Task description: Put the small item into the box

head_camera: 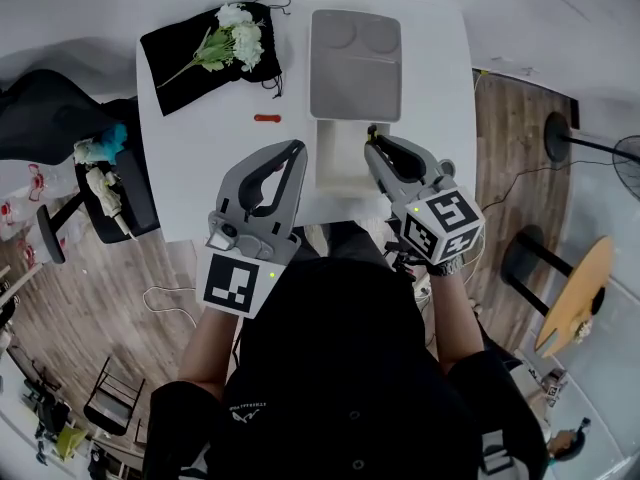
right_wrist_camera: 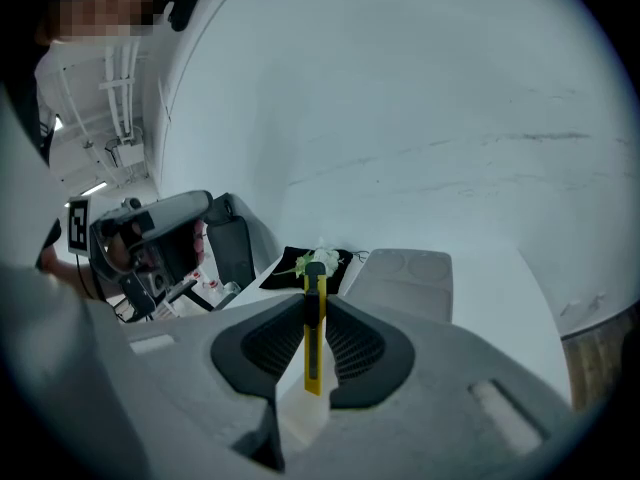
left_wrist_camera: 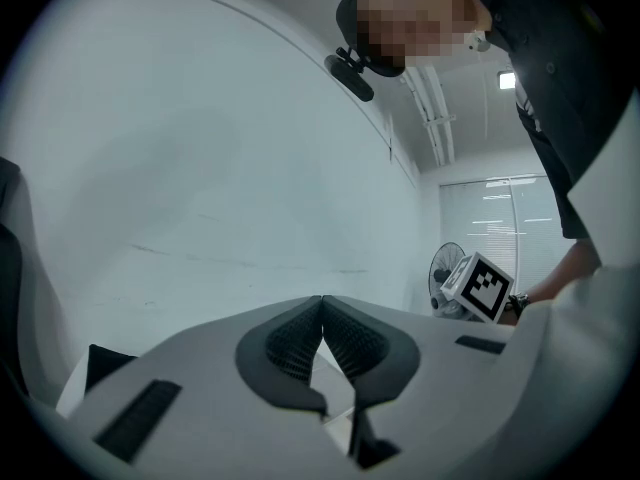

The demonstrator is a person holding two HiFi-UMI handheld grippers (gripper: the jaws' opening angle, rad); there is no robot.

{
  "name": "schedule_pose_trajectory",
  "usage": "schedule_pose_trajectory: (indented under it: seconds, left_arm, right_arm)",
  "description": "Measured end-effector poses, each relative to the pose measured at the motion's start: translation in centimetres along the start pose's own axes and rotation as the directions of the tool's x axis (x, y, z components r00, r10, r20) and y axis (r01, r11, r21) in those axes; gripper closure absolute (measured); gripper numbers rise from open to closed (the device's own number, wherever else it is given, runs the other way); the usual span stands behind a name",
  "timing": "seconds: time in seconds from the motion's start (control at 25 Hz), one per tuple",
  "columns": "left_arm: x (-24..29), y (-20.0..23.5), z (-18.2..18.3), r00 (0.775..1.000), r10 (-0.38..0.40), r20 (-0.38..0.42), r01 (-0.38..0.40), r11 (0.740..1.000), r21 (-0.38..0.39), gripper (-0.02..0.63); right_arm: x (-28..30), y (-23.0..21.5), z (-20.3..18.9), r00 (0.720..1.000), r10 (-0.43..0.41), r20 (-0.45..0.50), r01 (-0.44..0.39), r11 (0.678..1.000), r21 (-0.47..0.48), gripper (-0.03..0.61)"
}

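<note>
The white worktop (head_camera: pixel 190 168) stands on a wood-plank floor (head_camera: pixel 505 128) against a plain white wall.

At the far left corner lies one black cloth (head_camera: pixel 185 53) carrying one sprig of white flowers (head_camera: pixel 235 33). One small red item (head_camera: pixel 265 118) lies on bare worktop between the cloth and the box, touching neither.

One white box (head_camera: pixel 338 158) sits open near the middle of the near edge. Its grey lid (head_camera: pixel 355 63) lies flat behind it, toward the far edge.

Off the left edge is a black chair (head_camera: pixel 60 118). Off the right edge are a fan (head_camera: pixel 628 153) and a round wooden table (head_camera: pixel 580 293).

Two grippers are present. The left gripper (head_camera: pixel 295 146) hangs over the near edge, just left of the box, with its jaws closed together on nothing. The right gripper (head_camera: pixel 372 136) is at the box's right wall. Its jaws are clamped on one yellow utility knife (right_wrist_camera: pixel 314 338), held upright above the box opening.
</note>
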State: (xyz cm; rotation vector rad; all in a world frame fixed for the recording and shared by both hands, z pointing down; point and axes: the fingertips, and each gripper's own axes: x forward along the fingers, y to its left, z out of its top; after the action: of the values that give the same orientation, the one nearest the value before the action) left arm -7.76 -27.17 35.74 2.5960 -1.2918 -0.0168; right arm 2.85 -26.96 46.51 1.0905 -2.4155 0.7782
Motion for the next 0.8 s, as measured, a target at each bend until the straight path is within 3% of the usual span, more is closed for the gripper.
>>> schedule_pose_trajectory:
  seconds: [0.4,0.8]
  left_arm:
    - [0.8,0.3,-0.9,0.999,-0.023,-0.025,0.023,1.000,-0.003,0.609]
    - [1.1,0.9,-1.6,0.999,-0.010,-0.035,0.009,1.000,-0.018,0.609]
  right_arm:
    - [3.7,-1.9,-6.3,0.982,0.001,-0.188,0.003,1.000,0.021,0.509]
    - [6.7,-3.5,-11.7,0.929,-0.012,-0.370,0.007,1.000,-0.016,0.509]
